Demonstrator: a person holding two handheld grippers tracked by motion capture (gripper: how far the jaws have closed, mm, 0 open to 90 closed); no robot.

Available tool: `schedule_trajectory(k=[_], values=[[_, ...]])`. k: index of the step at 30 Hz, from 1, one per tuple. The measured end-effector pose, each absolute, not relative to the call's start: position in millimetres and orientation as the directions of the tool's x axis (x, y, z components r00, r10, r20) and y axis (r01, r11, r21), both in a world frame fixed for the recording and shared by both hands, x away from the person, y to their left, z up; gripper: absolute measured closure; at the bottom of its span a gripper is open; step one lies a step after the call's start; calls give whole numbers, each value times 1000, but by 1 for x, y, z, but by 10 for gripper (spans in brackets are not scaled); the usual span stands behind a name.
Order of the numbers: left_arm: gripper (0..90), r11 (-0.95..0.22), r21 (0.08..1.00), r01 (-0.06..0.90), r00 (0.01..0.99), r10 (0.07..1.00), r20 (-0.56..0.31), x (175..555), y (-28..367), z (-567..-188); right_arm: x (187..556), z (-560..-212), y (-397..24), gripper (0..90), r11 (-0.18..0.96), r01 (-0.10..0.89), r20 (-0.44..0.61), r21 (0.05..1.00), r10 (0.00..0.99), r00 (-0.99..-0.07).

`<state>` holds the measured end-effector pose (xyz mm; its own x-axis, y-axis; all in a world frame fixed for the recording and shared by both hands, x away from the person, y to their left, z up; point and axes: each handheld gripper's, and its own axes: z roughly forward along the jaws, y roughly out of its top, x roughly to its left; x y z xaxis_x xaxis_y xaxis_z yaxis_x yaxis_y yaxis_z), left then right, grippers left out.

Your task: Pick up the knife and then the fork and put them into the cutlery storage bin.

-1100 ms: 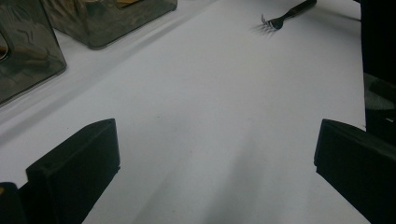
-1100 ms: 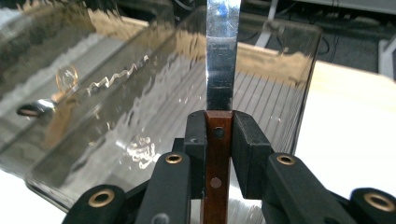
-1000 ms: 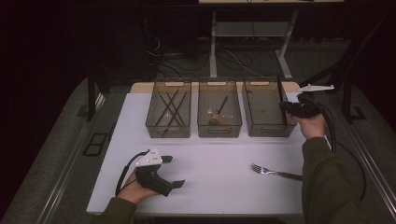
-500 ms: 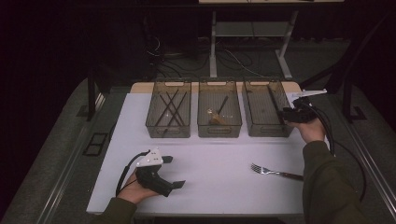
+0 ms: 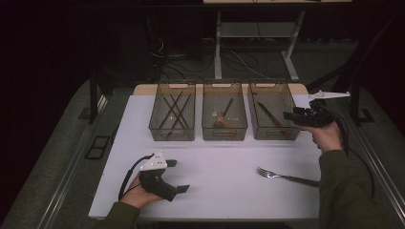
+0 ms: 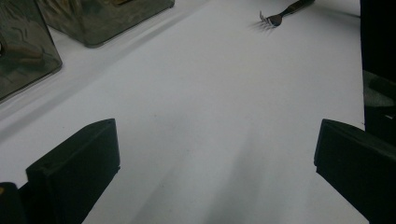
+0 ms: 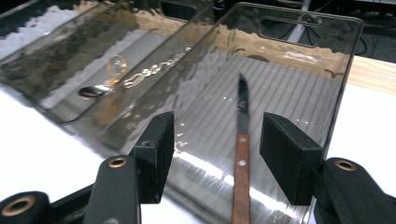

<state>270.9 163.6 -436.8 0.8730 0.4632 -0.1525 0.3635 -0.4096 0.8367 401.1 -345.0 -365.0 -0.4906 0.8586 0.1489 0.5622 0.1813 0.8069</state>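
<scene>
Cutlery sorting nearly done: one fork left on the table.

The wood-handled table knife [image 7: 242, 154] lies in the right smoky plastic bin [image 5: 273, 132]. The right claw [image 7: 215, 156], just opened, is empty above it. The steel fork [image 5: 286, 176] waits on open white table [image 5: 224, 167] near the front edge. The left claw [image 6: 210, 168] rests wide, empty.

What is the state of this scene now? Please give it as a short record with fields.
surface: white table
right bin: holds a knife with a wooden handle
middle bin: holds a spoon
left bin: holds several thin dark sticks
fork: lies on the table, near the person's right arm
right gripper: open, jaws just opened, nothing between the pads; held beside the right bin
left gripper: open, empty, resting low on the table
likely next: the fork, still unsorted
</scene>
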Motion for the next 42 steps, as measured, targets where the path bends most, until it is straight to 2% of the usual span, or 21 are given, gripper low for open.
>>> schedule_trajectory(k=[7, 12, 28, 42], values=[[0, -414, 835, 363, 874, 463, -150, 271, 164, -437, 377, -361, -342, 454, 187, 539, 152, 821, 839, -523], [0, -415, 833, 365, 872, 465, -151, 271, 163, -437, 361, -366, -342, 507, 193, 531, 148, 825, 833, -533], [0, -410, 836, 364, 873, 464, -152, 271, 163, -436, 316, -393, -347, 885, 340, 556, 100, 759, 782, -615], [0, -416, 834, 363, 873, 464, -148, 270, 163, -436, 282, -417, -355, 895, 434, 618, 103, 655, 760, -642]])
